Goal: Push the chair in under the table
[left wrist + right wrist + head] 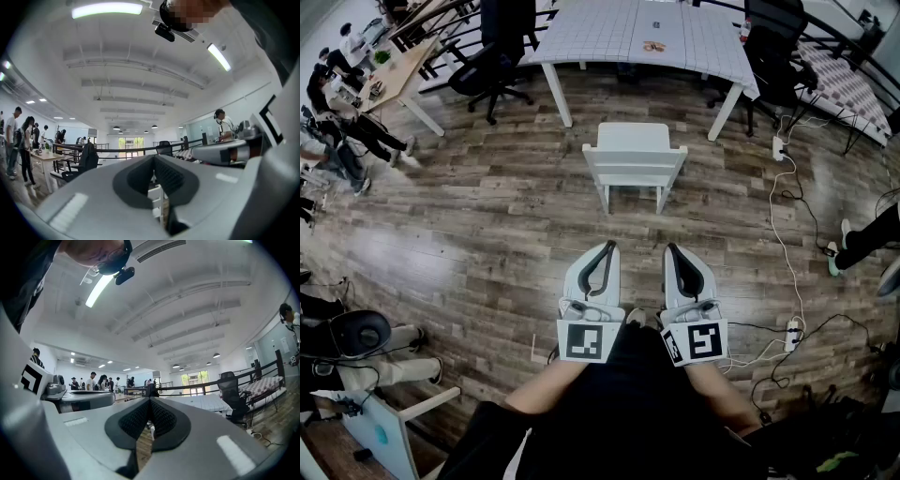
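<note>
Head view: left gripper (607, 247), right gripper (672, 249) side by side at 6 o'clock, both with jaws pressed together, nothing held. White cable (787, 239) trails over wood floor (487, 225) at 3 o'clock, clear of path. Only bare floor ahead of grippers. White chair (635, 157) at 12 o'clock from grippers, apart, untouched, slatted side toward them. White table (609, 37) beyond chair, chair outside its edge. Black office chairs (492, 56) flank table at 10 and 2 o'clock.
</note>
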